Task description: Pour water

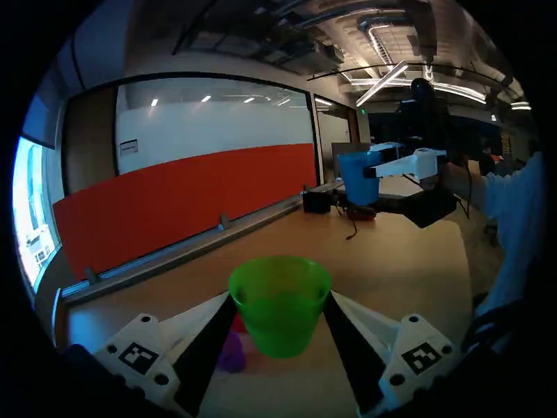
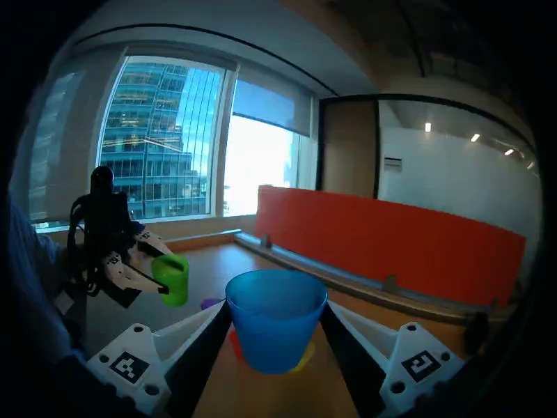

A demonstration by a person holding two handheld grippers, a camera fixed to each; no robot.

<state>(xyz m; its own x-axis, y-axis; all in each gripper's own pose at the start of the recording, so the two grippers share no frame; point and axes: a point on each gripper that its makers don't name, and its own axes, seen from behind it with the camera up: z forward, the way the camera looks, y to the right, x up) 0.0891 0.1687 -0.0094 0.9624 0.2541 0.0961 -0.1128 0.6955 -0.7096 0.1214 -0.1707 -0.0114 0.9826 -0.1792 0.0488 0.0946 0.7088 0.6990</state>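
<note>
Both held upright above the table and well apart, the left gripper pinching the green cup, the right gripper pinching the blue cup — kept level, I'd say, so nothing spills before the pour.

Partly hidden items beneath the held cups.
The green cup hid most of a purple object; the blue cup covered a yellow shape, too little exposed to identify.

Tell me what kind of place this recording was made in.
Probably a high-rise office: a long wooden desk with an orange divider panel, strip ceiling lights, and big windows facing a glass tower.
</note>
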